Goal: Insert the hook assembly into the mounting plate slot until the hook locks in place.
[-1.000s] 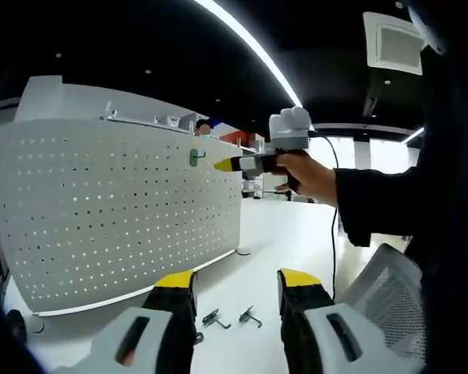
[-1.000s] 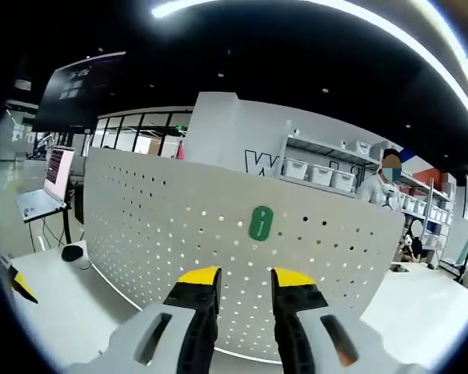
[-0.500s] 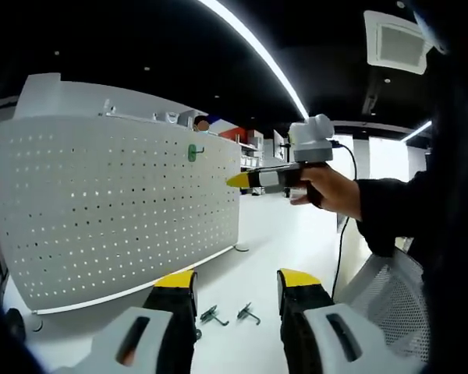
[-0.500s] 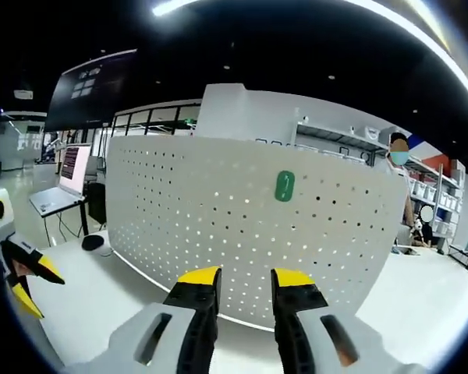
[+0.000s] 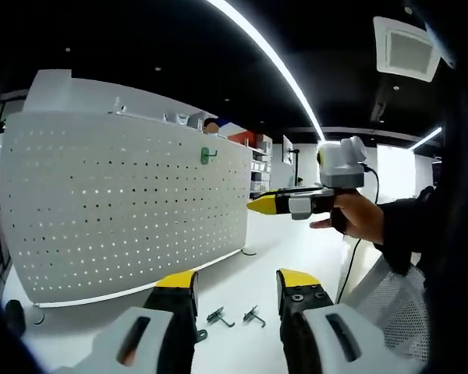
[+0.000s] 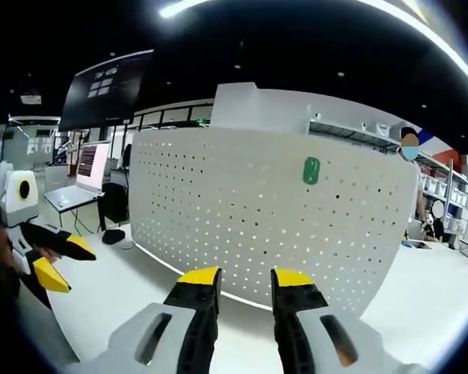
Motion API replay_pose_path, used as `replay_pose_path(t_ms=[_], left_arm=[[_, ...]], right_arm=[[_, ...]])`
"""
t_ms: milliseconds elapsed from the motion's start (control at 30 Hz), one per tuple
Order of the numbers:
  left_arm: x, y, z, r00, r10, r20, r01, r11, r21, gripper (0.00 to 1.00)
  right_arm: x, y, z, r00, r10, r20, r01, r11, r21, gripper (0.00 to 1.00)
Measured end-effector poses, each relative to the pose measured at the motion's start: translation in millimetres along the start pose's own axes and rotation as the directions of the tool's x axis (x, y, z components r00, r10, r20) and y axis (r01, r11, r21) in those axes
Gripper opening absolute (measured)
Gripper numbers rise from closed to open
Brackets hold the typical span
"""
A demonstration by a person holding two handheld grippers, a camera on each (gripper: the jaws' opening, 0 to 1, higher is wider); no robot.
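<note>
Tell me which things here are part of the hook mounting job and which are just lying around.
Part of the job:
perforated mounting panel
green hook already on the panel
two loose metal hooks on the table
left gripper, right gripper, both open

Lying around:
laptop
shelving with bins
mesh chair

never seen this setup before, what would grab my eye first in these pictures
The big white curved pegboard standing on the white table dominates both views, with one small green hook mounted near its top edge. In the left gripper view, the right gripper, held in a person's hand, hangs in the air beside the board's end with nothing in it. Two loose metal hooks lie on the table between the left gripper's yellow-tipped jaws.
</note>
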State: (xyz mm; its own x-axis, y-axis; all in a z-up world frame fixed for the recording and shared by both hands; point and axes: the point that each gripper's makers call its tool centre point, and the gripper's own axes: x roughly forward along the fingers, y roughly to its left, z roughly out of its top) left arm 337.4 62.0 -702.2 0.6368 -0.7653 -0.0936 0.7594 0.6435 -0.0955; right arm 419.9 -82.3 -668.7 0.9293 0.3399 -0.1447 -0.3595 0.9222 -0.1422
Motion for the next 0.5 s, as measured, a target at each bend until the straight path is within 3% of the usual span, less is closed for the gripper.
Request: replay_pose_path(t_ms=[500], left_arm=[[-1, 0.2, -1.4, 1.000, -0.007, -0.011, 0.007, 1.000, 0.007, 0.41]], right_arm=[[-1, 16, -15.0, 0.999, 0.045, -0.016, -0.045, 0.999, 0.005, 0.23]])
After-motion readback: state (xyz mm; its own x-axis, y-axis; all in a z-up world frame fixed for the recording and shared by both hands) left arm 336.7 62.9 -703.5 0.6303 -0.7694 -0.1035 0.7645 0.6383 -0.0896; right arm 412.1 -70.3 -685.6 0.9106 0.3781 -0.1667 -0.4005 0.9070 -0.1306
